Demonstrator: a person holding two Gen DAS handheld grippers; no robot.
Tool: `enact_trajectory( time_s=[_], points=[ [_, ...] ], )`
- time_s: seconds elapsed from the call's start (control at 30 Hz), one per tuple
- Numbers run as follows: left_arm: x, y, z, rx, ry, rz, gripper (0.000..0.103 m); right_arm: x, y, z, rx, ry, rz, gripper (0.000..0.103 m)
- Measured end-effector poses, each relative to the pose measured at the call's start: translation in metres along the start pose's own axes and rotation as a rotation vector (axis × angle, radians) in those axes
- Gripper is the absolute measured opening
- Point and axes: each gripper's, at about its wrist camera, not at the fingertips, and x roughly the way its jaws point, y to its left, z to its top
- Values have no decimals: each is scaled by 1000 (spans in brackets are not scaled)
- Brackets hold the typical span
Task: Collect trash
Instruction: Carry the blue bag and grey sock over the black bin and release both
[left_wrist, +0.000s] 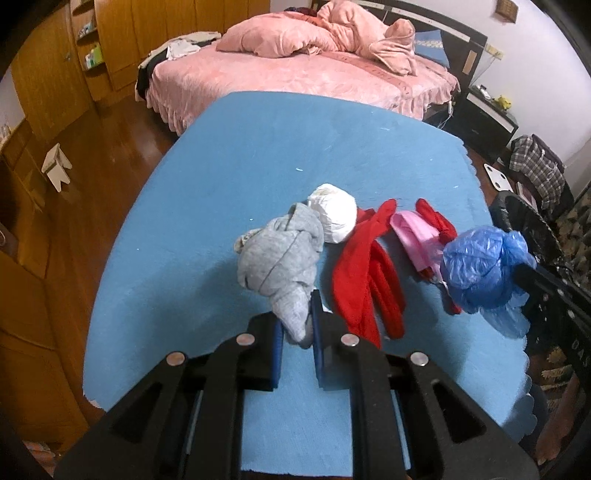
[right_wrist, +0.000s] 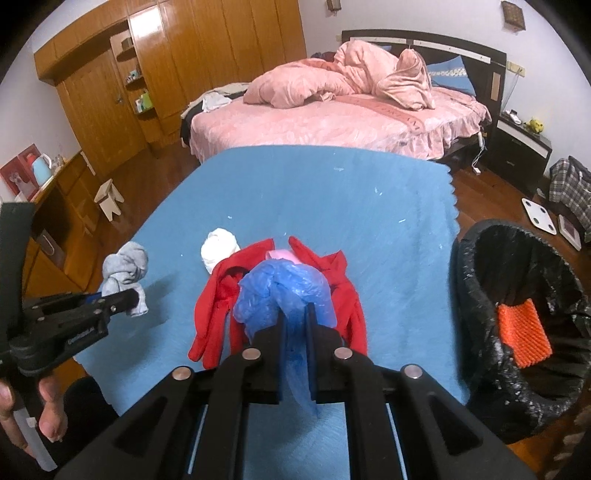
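My left gripper (left_wrist: 297, 325) is shut on a bunched grey cloth (left_wrist: 280, 254), held above the blue table cover (left_wrist: 258, 147); it shows at the left in the right wrist view (right_wrist: 123, 273). My right gripper (right_wrist: 295, 321) is shut on a crumpled blue plastic bag (right_wrist: 284, 291), also seen at the right in the left wrist view (left_wrist: 484, 266). A white wad (left_wrist: 334, 216) (right_wrist: 219, 249), a red garment (left_wrist: 364, 273) (right_wrist: 218, 306) and a pink piece (left_wrist: 415, 232) (right_wrist: 280, 254) lie on the cover.
A bin with a black liner (right_wrist: 476, 295) stands at the table's right edge, with an orange textured item (right_wrist: 522, 336) inside. A pink bed (right_wrist: 332, 118) is beyond the table. A wooden wardrobe (right_wrist: 184, 55) and small stool (right_wrist: 109, 197) are at the left.
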Motion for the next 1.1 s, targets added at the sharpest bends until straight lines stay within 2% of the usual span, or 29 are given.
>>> enact_trajectory(
  time_s=[0.67, 0.87, 1.1],
  points=[
    [-58, -68, -2, 103, -83, -38, 13, -66, -30, 13, 18, -111, -68, 9],
    [-66, -108, 0, 156, -86, -58, 13, -84, -50, 15, 27, -139, -109, 9],
    [-75, -159, 4, 214, -97, -89, 13, -104, -93, 18, 59, -155, -155, 9]
  ],
)
